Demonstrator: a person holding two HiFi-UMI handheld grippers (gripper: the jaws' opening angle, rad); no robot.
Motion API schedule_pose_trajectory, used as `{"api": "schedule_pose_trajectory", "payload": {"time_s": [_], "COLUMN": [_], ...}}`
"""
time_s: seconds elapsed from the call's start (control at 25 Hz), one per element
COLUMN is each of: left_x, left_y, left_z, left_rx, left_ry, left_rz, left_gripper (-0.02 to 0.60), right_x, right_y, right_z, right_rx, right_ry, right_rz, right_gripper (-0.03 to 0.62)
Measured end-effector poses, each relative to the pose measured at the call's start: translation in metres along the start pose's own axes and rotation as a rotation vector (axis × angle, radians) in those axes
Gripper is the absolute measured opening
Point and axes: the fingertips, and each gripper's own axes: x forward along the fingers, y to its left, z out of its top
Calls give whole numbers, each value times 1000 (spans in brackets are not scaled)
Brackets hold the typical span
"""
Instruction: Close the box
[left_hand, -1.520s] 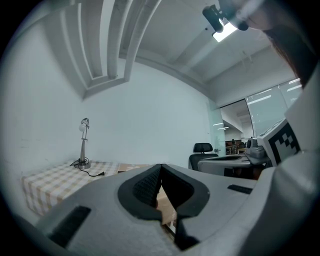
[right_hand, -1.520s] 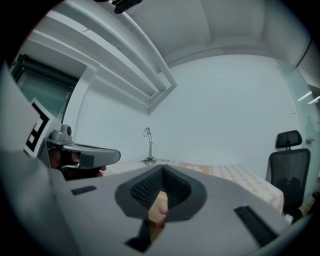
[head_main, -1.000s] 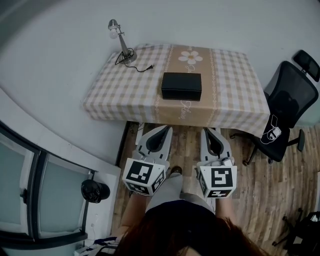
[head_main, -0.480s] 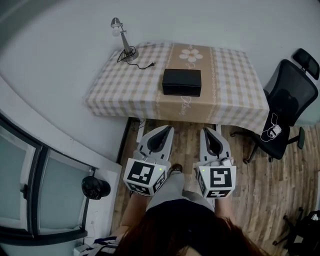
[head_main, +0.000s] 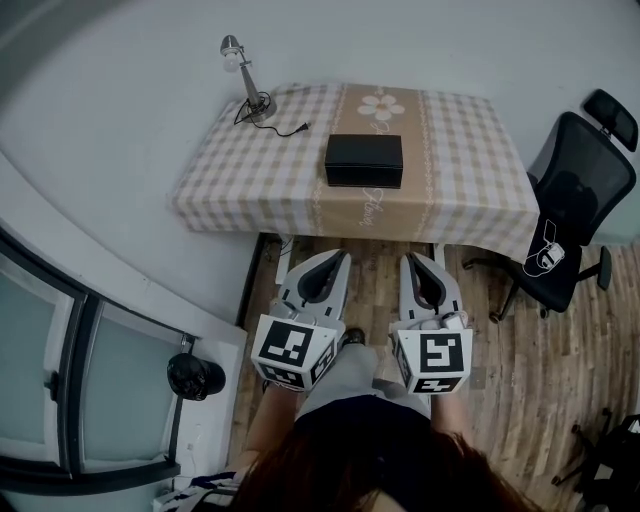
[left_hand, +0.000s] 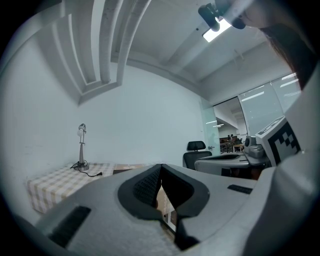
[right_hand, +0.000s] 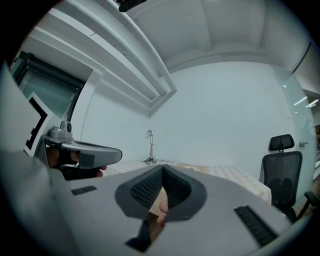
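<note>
While box (head_main: 363, 160) looks closed, upper centre on surface (head_main: 460, 170), left tongs (head_main: 333, 260), right tongs (head_main: 415, 262) hang shut, empty, lower centre: person stands well back, likely idle.

— What do we have at twelve o'clock?
— A table (head_main: 250, 170) under a checked cloth. A tan runner goes down its middle, with a flower print (head_main: 382, 107) at the runner's far end.
— And at the table's eleven o'clock corner?
— We see a silver desk lamp (head_main: 243, 75) standing there, its black cord (head_main: 285, 130) lying loose on the cloth.
— At two o'clock?
— A black office chair (head_main: 575, 190) near the table, with a small white gadget (head_main: 545, 258) on it.
— Underfoot?
— Wood-plank floor (head_main: 540, 380). At eight o'clock we make out glass panes (head_main: 40, 380) and a round black object (head_main: 192, 375) we cannot identify.
</note>
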Motion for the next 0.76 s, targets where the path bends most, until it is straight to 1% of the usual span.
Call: {"api": "schedule_pose_trajectory", "payload": {"time_s": [0.52,0.76], "left_x": [-6,-8], "left_y": [9,11], "left_z": [-11,-15], "left_rx": [6,11], "left_ry": [4,11], "left_rz": [1,3], "left_gripper": [28,28], "right_x": [1,0], "right_y": [8,10], "right_z": [-3,-8], "right_rx": [-14,-39], "right_ry": [-6,7], "right_rz": [-7,-15], "right_gripper": [17,17]}}
